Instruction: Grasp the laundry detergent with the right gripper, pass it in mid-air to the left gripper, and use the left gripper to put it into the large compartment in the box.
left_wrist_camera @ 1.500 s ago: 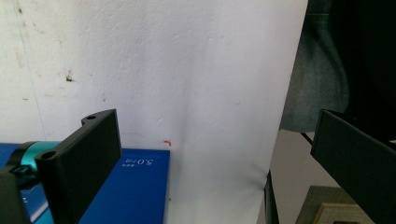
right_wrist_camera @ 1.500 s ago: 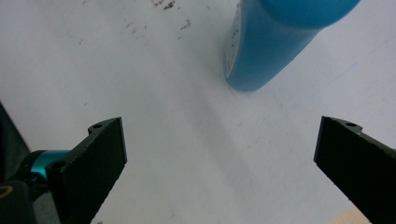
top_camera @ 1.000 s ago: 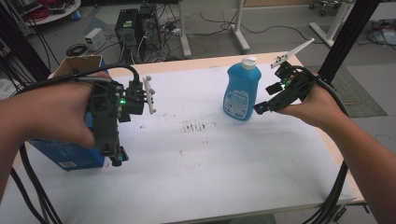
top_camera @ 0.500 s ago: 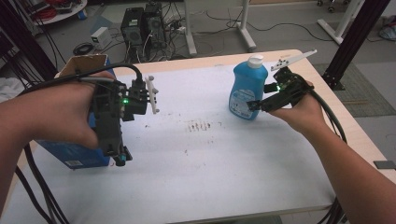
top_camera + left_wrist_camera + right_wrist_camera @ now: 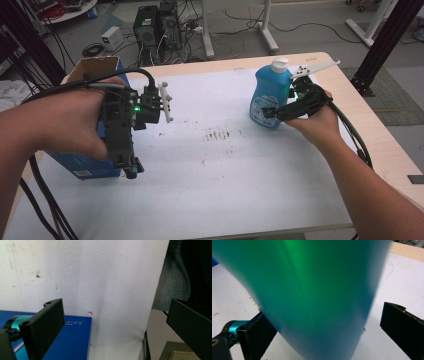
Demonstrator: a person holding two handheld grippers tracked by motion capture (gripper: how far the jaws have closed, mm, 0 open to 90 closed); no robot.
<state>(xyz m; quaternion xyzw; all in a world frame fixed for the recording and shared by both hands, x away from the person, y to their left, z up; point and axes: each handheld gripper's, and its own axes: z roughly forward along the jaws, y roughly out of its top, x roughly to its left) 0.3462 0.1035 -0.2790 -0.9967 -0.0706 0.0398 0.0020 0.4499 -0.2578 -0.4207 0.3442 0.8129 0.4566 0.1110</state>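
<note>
1. High view: a blue plastic bottle with a white cap [image 5: 270,97] stands upright on the white sheet covering the wooden table [image 5: 345,90], toward the far right part of the sheet. It has a rounded, flattened body that narrows to the cap, and a label on its front.
2. High view: the right gripper [image 5: 272,112] is held level against the bottle's lower right side, with the person's right hand [image 5: 315,122] behind it.
3. Right gripper view: the bottle [image 5: 312,295] is a blurred blue-green mass between 2 wide-open black jaws. The left jaw is at or against it; the right jaw stands clear, so nothing is clamped.
4. High view: the left gripper [image 5: 131,167] points down over the near edge of a blue cardboard box [image 5: 90,165] at the table's left side.
5. Left gripper view: its jaws are spread wide and hold nothing, above the box [image 5: 72,340] and the sheet.
</note>
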